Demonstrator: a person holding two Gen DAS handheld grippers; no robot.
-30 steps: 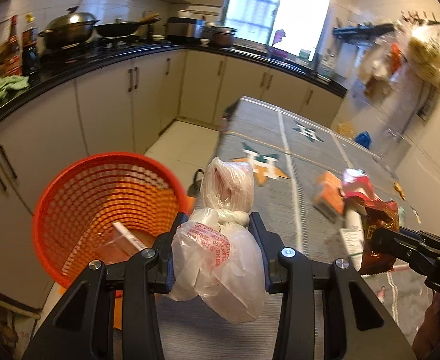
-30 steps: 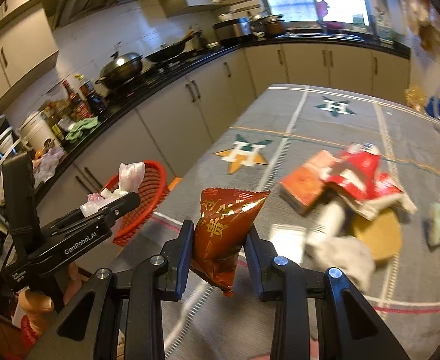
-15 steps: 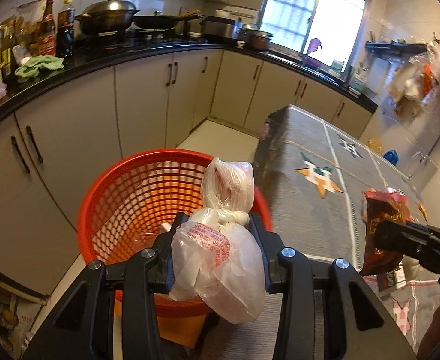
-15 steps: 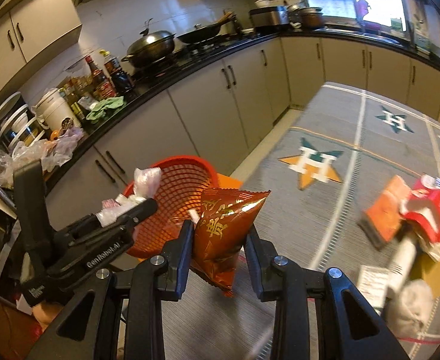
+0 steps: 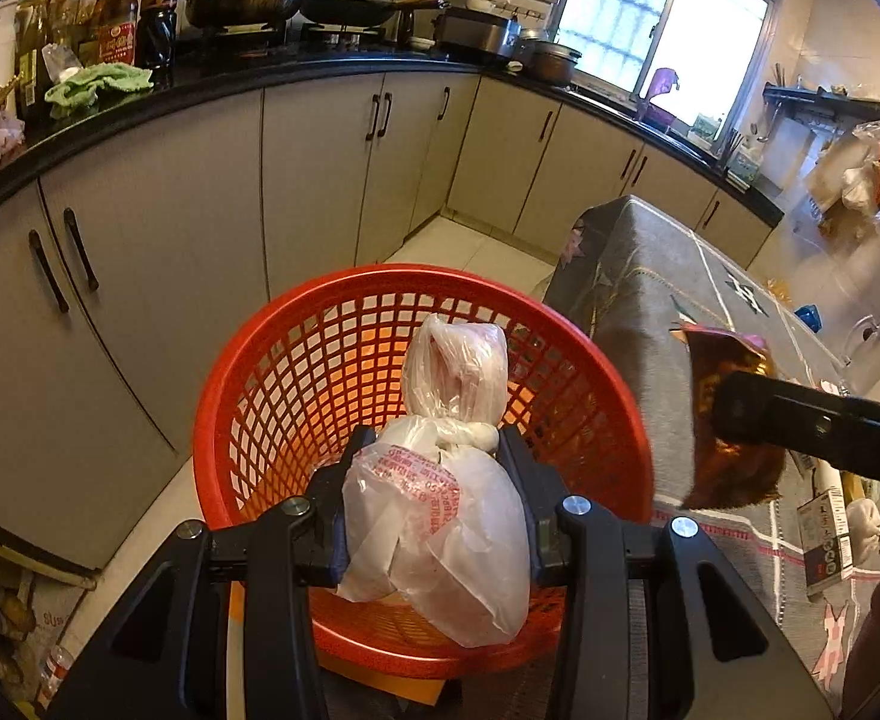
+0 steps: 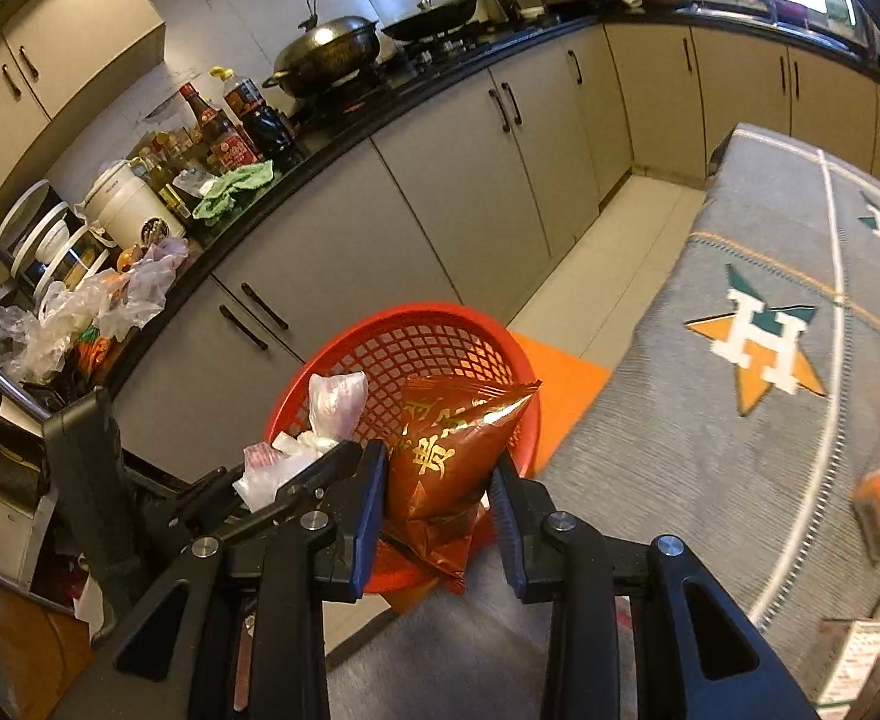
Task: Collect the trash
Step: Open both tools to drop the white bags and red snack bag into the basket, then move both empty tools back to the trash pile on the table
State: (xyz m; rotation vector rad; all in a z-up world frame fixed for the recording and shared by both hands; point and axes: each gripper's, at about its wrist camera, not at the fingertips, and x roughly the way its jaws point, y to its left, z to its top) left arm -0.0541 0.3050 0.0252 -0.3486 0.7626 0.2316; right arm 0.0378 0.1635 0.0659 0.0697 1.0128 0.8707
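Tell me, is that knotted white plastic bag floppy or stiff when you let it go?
Probably floppy: the white plastic bag sags and bulges between the left gripper fingers. It looks light and thin, so it would likely drop softly into the red basket without bouncing.

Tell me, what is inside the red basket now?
The red basket shows only bare mesh walls. Its bottom is covered by the tied plastic bag, which the left gripper holds above the basket, so I cannot tell.
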